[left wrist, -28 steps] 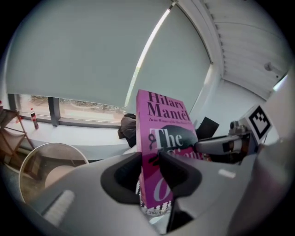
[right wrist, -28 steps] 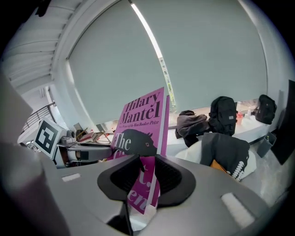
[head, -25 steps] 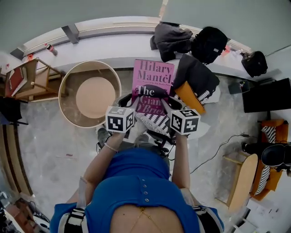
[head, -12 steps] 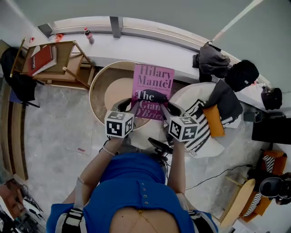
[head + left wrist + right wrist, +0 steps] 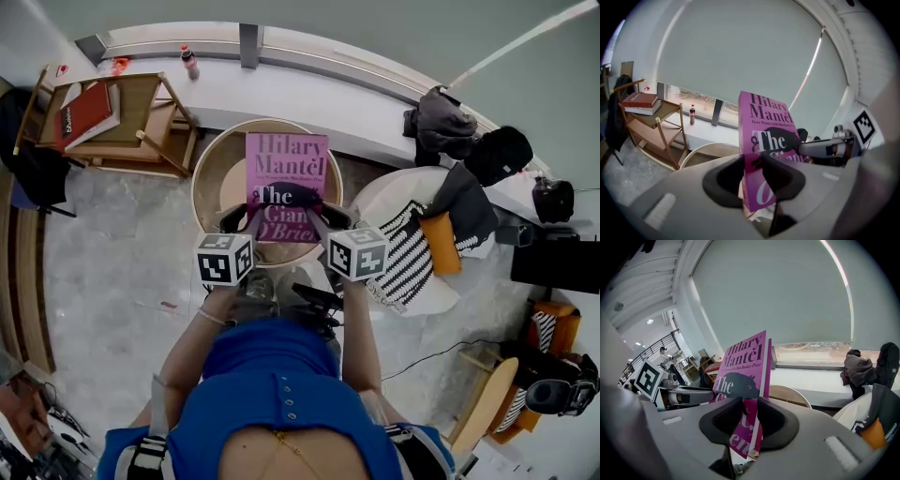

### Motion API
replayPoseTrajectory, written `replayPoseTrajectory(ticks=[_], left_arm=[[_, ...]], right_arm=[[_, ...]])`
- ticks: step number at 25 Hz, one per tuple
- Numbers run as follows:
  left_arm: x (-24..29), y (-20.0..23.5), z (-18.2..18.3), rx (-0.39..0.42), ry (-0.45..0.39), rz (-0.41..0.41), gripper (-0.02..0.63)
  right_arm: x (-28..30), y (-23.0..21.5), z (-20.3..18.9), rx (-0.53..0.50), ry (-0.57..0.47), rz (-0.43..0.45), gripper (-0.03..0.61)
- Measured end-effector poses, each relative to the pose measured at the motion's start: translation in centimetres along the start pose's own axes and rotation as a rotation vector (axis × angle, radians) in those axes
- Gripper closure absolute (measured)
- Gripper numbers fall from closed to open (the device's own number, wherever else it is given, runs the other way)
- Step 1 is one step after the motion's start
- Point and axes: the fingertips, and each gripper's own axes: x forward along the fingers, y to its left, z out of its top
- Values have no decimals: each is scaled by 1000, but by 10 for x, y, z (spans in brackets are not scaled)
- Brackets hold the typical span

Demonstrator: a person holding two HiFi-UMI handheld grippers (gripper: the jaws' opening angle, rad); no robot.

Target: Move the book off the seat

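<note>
Grey stone floor fills most of the head view, with a long white sill curving along the window. A white armchair sits at the right, carrying a striped cushion, well apart from what I hold. Left of it is a round wooden tub, and further left a wooden shelf with a red volume lying on top.

The book is up in the air between my two tools, its cover facing me, and from above it overlaps the tub. The cover is bright magenta, with the author's name in purple at the top, a black animal shape across the middle and white title letters running over it. The page edges show white along its right side.

My left gripper pinches the lower left edge, pads pressed on front and back. My right gripper pinches the lower right edge the same way.

A small bottle stands on the sill
</note>
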Motion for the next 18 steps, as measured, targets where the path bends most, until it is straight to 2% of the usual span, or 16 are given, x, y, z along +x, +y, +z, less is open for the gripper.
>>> replayPoseTrajectory(ticks=[13,18], left_arm=[[3,14,5,-56,-17,62,494],[8,12,0,-82,0,81,494]], right_arm=[[20,0,10,-29,47,71,474],[24,-6,7,-34,83,94,474]])
